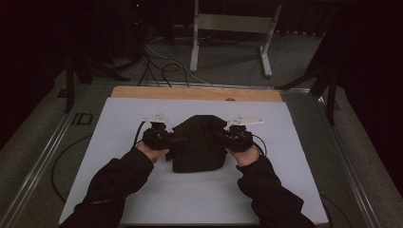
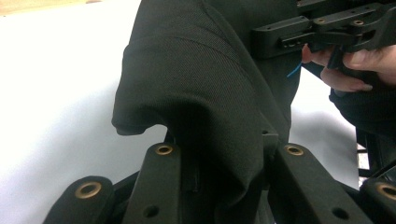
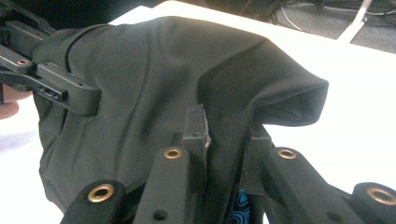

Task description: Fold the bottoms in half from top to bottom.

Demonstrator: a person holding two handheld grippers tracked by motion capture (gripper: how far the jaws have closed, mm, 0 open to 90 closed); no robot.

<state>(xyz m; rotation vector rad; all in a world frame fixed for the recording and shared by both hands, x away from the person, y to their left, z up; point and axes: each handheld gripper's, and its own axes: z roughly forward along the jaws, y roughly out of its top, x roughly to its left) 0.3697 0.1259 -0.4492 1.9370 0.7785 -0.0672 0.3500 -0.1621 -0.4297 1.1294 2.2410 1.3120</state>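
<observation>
A black cloth garment (image 1: pixel 198 142) lies bunched in the middle of the white board (image 1: pixel 119 123), held at both sides. My left gripper (image 1: pixel 172 140) is shut on the cloth's left edge; in the left gripper view a fold of the cloth (image 2: pixel 201 93) runs down between the two jaws. At the cloth's right edge my right gripper (image 1: pixel 223 137) is shut on it too, and the right gripper view has the fabric (image 3: pixel 154 93) pinched between its jaws. Each gripper view also catches the other gripper farther off (image 2: pixel 322 30) (image 3: pixel 46 79).
The white board rests on a table with a wooden strip (image 1: pixel 195 93) along its far edge. Cables (image 1: pixel 161 66) and a metal stand (image 1: pixel 230 28) lie on the floor beyond. Dark tripod legs (image 1: pixel 328 80) stand at the right, more at the left (image 1: pixel 71 76).
</observation>
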